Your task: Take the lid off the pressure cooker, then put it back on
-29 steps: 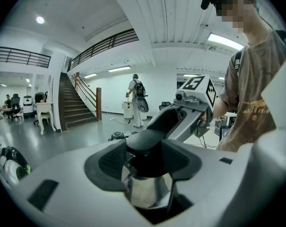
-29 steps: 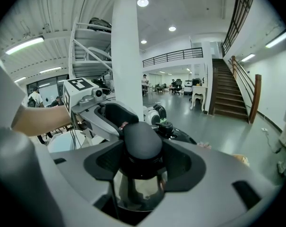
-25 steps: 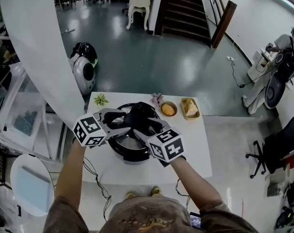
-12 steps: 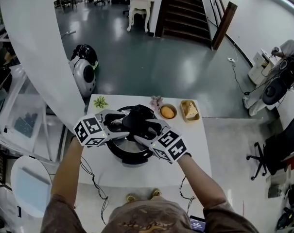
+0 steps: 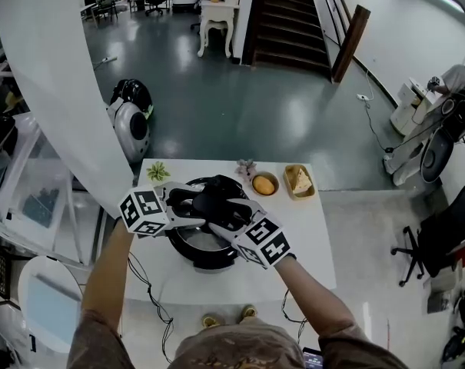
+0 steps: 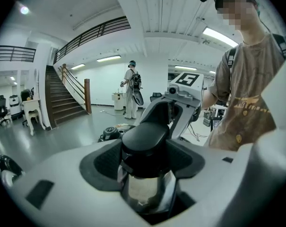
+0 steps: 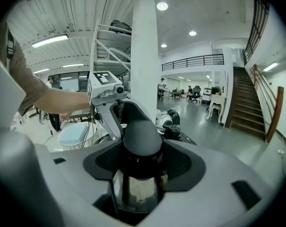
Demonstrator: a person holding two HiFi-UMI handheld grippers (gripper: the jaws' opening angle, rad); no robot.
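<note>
The black pressure cooker (image 5: 205, 250) stands in the middle of the white table (image 5: 301, 264). Its dark lid (image 5: 214, 193) sits over it, and a pale rim shows under the lid's front edge. My left gripper (image 5: 192, 203) comes from the left and my right gripper (image 5: 227, 215) from the right, both closed on the lid's handle. In the left gripper view the black handle (image 6: 145, 141) fills the gap between the pads, with shiny metal below. The right gripper view shows the handle (image 7: 143, 138) likewise. The left jaws have just opened a little wider; the right jaws have just closed slightly.
Behind the cooker stand a bowl holding an orange item (image 5: 264, 184), a yellow tray with bread (image 5: 299, 181), a small green plant (image 5: 157, 172) and a small pale ornament (image 5: 245, 165). A cable hangs off the table's left front. A white pillar rises at the left.
Both grippers keep hold of the handle in nearly the same place. The right gripper's marker cube has rolled a little, and both grippers have turned slightly with the handle.
</note>
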